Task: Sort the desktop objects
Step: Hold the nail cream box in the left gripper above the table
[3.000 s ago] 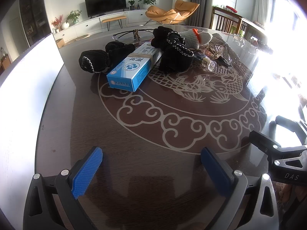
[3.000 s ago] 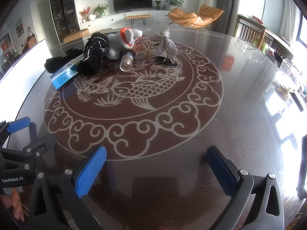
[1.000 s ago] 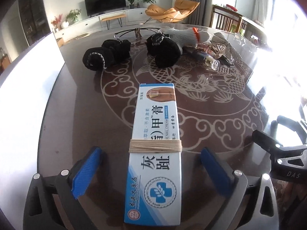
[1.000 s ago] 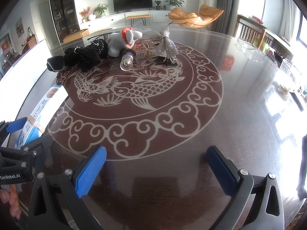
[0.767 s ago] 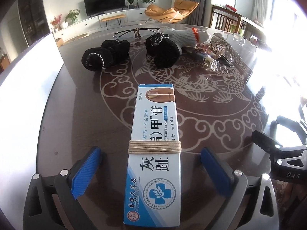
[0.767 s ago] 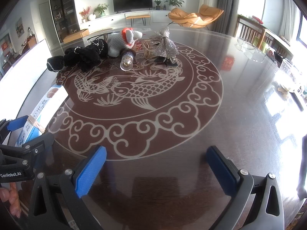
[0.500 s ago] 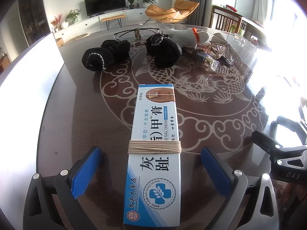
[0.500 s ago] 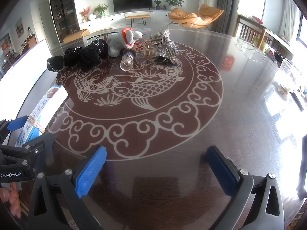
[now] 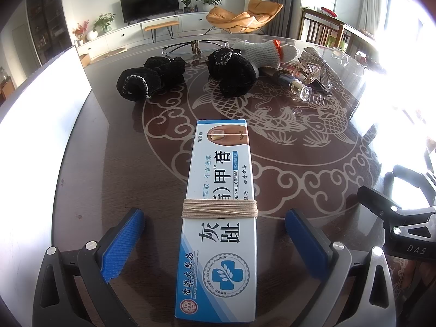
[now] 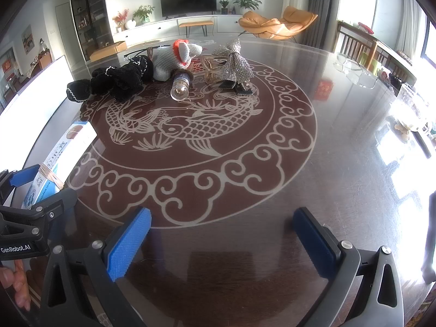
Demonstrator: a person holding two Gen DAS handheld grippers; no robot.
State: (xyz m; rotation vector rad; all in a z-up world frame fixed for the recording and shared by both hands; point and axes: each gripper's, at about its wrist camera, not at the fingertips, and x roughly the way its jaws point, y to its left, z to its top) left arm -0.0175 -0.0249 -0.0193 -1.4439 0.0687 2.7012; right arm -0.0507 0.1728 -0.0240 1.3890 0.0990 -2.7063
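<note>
Two grippers: I had both in view, each with its blue pads spread wide and nothing between them in contact.
Left gripper (image 9: pixel 214 241): jaws stood apart; the box lay between the pads, clear of both, with table showing on either side.
Box (image 9: pixel 220 199): a long blue-and-white ointment carton lay flat on the table, lengthwise along the gripper's line, near end closest to my camera; a tan band (image 9: pixel 219 209) was wound round its middle.
Right gripper (image 10: pixel 223 241): jaws stood apart over bare table, holding nothing.
Table (image 10: pixel 340 141): dark, glossy, with a pale fish-and-cloud pattern in a ring at the centre.
Black gloves (image 9: pixel 151 80): two dark bundles lay at the far side; in the left view they sat slightly apart, in the right view I could not tell whether they touched.
Grey glove (image 9: pixel 263 51): knitted, with an orange cuff band, lay behind the right-hand black bundle and touched it.
Bottle (image 10: pixel 180 85): a small clear bottle lay on its side just in front of the grey glove.
Bow (image 10: pixel 234 64): a silver sparkly bow sat right of the bottle; the brownish item beside it I could not identify.
White panel (image 9: pixel 41 125): ran along the table's left edge.
Hand (image 10: pixel 16 286): fingertips showed at the lower left of the right view, under the left gripper's body.
</note>
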